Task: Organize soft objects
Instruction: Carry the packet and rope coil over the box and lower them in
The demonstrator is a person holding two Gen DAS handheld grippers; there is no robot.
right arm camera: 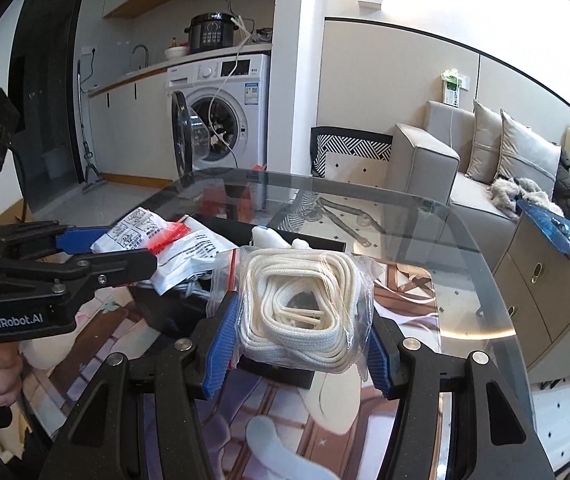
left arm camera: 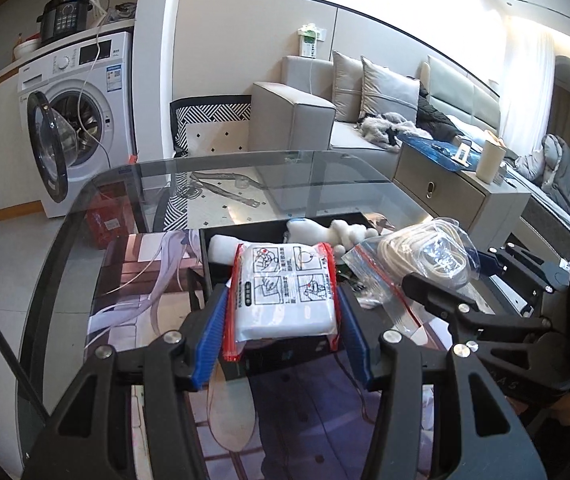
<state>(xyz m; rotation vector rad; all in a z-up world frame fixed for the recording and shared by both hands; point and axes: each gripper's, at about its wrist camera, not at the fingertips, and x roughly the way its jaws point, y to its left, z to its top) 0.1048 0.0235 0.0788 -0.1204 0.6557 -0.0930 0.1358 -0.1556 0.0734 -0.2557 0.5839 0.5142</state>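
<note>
A white printed packet (left arm camera: 285,292) is clamped by the left gripper (left arm camera: 281,332). A bagged cord coil (right arm camera: 305,308) is gripped by the right gripper (right arm camera: 299,340) above the black tray (right arm camera: 317,245).

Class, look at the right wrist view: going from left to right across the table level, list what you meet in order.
left gripper → printed white packet it grips → bagged white cord in the right gripper → grey cabinet beside the glass table.
</note>
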